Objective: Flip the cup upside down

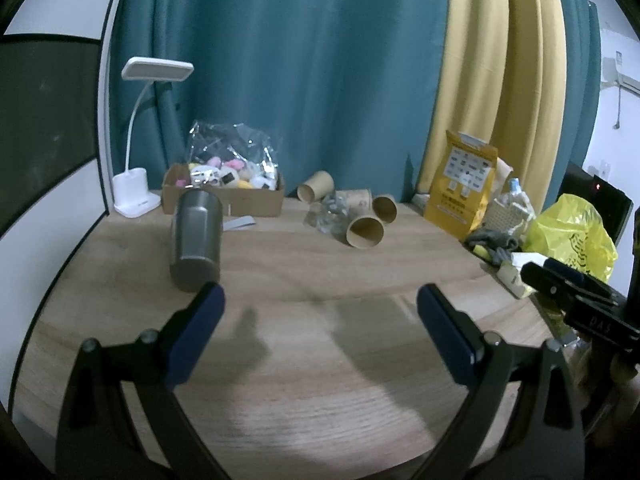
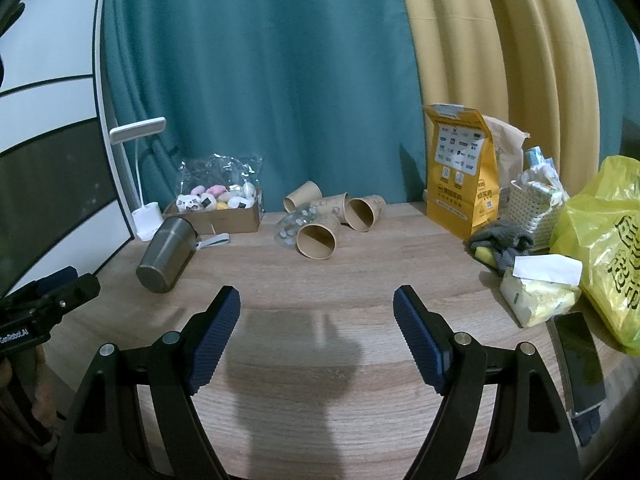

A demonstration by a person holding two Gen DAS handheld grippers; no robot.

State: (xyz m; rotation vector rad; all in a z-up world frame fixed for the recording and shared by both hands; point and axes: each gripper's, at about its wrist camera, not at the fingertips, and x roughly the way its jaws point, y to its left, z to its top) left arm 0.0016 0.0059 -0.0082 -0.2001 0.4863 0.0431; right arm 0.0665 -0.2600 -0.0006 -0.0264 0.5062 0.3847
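Bare desk point(image 2: 320, 276) lay open ahead of both claws. Paper cups point(image 2: 320, 236) (lying tipped) and a cardboard box point(image 2: 224, 220) crowded the back edge.

The room is looking dim and bluish, with light coming from behind the cameras and throwing soft grey shadows across the wooden table point(image 2: 360, 264). Glare is glinting off a plastic bag point(image 1: 230, 140) at the back. Edges are bending strongly (fisheye lenses), corners are going black, and the left view is looking slightly blurred.

Grey steel cup point(image 1: 196, 236) – standing on table, left side.
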